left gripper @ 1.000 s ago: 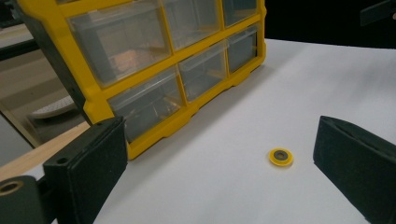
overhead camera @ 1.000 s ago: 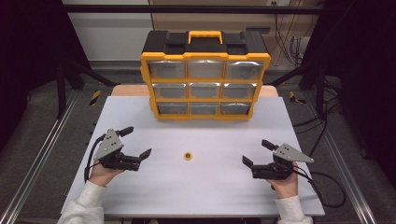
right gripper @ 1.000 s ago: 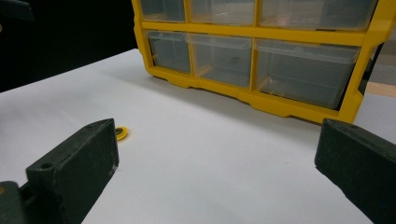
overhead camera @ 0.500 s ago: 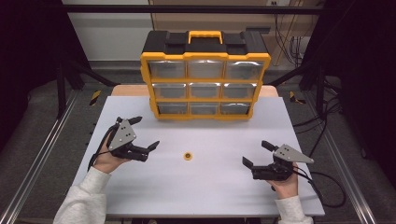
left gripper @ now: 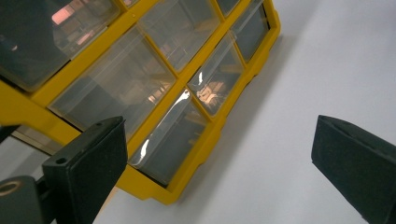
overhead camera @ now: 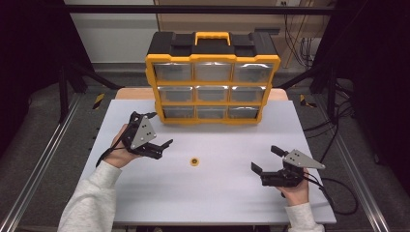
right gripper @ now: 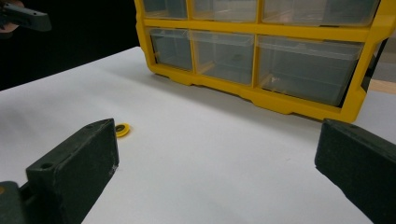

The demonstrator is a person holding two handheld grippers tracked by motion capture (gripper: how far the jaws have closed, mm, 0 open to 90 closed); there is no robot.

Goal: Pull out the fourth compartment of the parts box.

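Note:
A yellow and black drawer cabinet (overhead camera: 212, 77) with clear drawers stands at the back of the white table (overhead camera: 217, 203). A small yellow ring (overhead camera: 194, 161) lies flat near the table's middle. My left gripper (overhead camera: 161, 129) hovers open and tilted just left of the cabinet's bottom left corner, holding nothing. In the left gripper view the cabinet's lower drawers (left gripper: 177, 130) lie close ahead, between the wide jaws of that gripper (left gripper: 219, 163). My right gripper (overhead camera: 264, 158) rests open at the front right. Its own view shows the right gripper (right gripper: 219, 172) empty, the ring (right gripper: 122, 129) ahead on the left and the cabinet (right gripper: 261, 51) behind.
Cables trail off the table's right side (overhead camera: 338, 193). Black frame struts (overhead camera: 67, 82) stand to the left and right beyond the table. A wooden board (overhead camera: 130, 93) shows under the cabinet's back edge.
My left gripper has risen and moved forward and right, toward the cabinet's lower left corner, and has tilted. The right gripper and the ring have stayed put.

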